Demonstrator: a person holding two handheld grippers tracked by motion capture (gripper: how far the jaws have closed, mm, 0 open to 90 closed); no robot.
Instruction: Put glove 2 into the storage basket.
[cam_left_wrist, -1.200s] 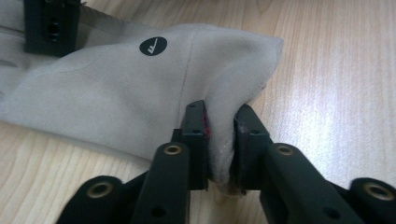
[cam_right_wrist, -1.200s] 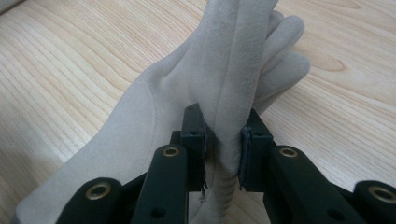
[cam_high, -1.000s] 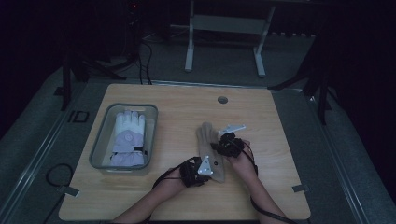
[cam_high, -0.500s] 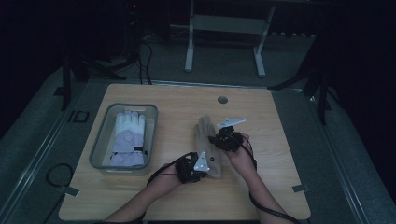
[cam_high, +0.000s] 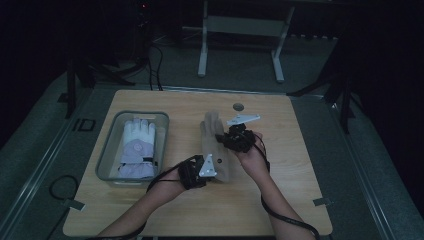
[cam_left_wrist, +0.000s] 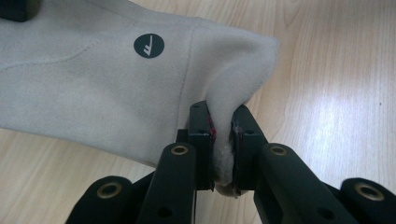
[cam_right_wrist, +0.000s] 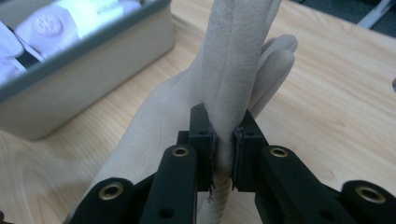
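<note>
- Two grippers clamped on one beige glove (cam_high: 214, 145) lying on the table (cam_high: 295, 165).
- Left gripper (cam_left_wrist: 223, 144) pinched shut on the glove's cuff corner; fabric bunched up between the jaws, a round dark logo (cam_left_wrist: 148, 45) just beyond and to the left of them.
- Right gripper (cam_right_wrist: 223, 149) closed tight on a glove finger, squeezed thin between the pads; remaining fingers (cam_right_wrist: 275, 60) spread just past the jaws.
- Seen from the high view: left gripper (cam_high: 212, 167) at the glove's near end, right gripper (cam_high: 225, 139) at its side, farther up, the glove between the two hands.
- Beyond and to the left of the right gripper, a grey bin (cam_right_wrist: 116, 60) with a pale lilac glove (cam_right_wrist: 46, 28) inside.
- From above, same bin (cam_high: 107, 155) well to the left of the left gripper, lilac glove (cam_high: 136, 150) lying flat in it.
</note>
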